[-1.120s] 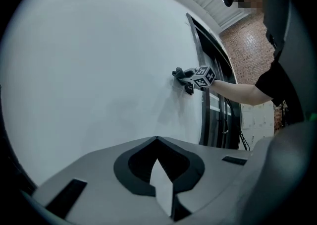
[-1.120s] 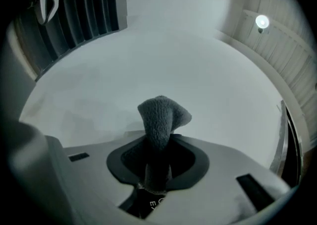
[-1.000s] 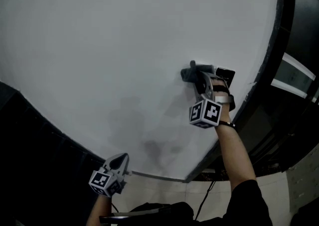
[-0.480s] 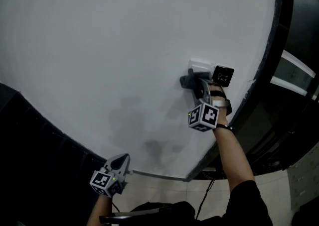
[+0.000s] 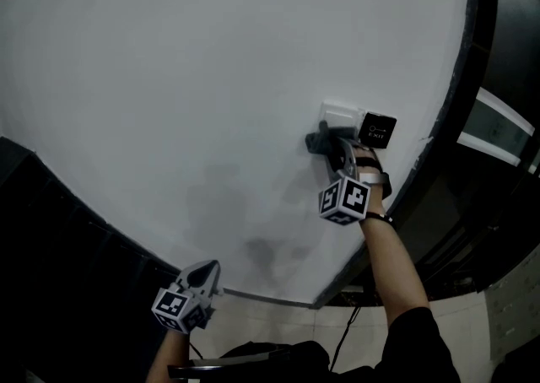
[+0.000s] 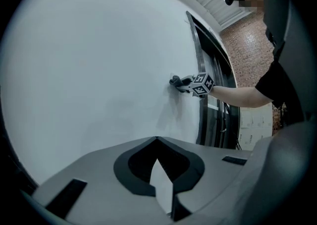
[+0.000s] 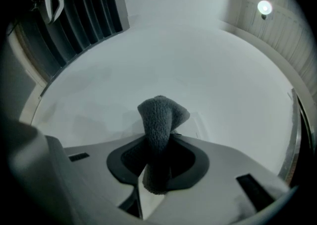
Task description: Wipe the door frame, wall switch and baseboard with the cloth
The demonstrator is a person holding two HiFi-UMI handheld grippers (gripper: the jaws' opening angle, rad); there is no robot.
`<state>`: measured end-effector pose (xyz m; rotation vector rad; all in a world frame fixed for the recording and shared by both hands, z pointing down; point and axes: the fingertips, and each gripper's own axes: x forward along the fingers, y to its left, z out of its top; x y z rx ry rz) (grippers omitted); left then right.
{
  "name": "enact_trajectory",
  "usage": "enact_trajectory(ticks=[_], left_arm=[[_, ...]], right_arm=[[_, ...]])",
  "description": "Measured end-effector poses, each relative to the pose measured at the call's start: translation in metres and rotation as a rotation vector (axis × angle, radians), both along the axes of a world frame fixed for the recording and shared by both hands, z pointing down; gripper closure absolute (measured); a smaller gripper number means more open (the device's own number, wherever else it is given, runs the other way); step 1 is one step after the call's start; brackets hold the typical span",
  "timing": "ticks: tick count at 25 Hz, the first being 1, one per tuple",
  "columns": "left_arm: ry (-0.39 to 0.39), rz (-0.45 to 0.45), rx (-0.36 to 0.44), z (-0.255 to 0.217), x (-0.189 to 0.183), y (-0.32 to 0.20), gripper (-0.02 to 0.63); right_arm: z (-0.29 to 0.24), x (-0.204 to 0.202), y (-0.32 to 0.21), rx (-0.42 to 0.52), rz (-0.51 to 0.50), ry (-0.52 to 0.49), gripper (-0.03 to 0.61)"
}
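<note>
Cloth [image 5: 317,138] of grey terry is pinched between the jaws of the right gripper [image 5: 336,143]. It is pressed on the white wall [image 5: 211,78] and touches the lower edge of the white switch plate [image 5: 339,110]. A black exit button [image 5: 377,130] sits just beside the plate, near the dark door frame [image 5: 472,44]. The left gripper [image 5: 201,272] hangs low, near the bottom edge of the wall, its jaws closed together with nothing between them.

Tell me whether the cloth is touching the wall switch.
Cannot tell. In the head view the cloth in the right gripper meets the lower edge of the switch, but no view shows contact or a gap.
</note>
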<state>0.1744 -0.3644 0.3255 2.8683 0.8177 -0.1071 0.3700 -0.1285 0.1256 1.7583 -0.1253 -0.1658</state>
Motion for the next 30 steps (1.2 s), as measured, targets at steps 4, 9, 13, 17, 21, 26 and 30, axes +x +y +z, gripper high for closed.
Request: enact_trajectory(ticks=[4,9,13,17,21,26,30], left_arm=[[-0.002,-0.003,-0.006,0.000,-0.001,-0.001,0.623],[-0.011,0.004,0.000,0.002,-0.005,-0.002,0.623],[-0.013,0.006,0.000,0.002,-0.003,0.001,0.623],[-0.012,0.005,-0.003,0.001,-0.002,0.004,0.623],[-0.008,-0.008,-0.002,0.003,-0.005,-0.002,0.623],[-0.029,-0.019,0.007,0.011,-0.005,-0.008,0.623],[-0.038,-0.020,-0.001,0.013,-0.004,-0.007,0.623]], right_arm=[[0.007,-0.003,0.001,0.015,0.006,-0.046,0.488],[-0.016,-0.018,-0.004,0.016,-0.034,0.006,0.488],[-0.072,-0.031,-0.005,0.034,-0.051,0.116,0.488],[-0.102,-0.022,-0.003,0.030,-0.008,0.143,0.488],[-0.079,-0.006,-0.003,0.032,0.027,0.096,0.488],[-0.058,-0.005,-0.002,0.041,0.022,0.122,0.486],[-0.048,-0.003,-0.001,0.029,0.021,0.118,0.486]])
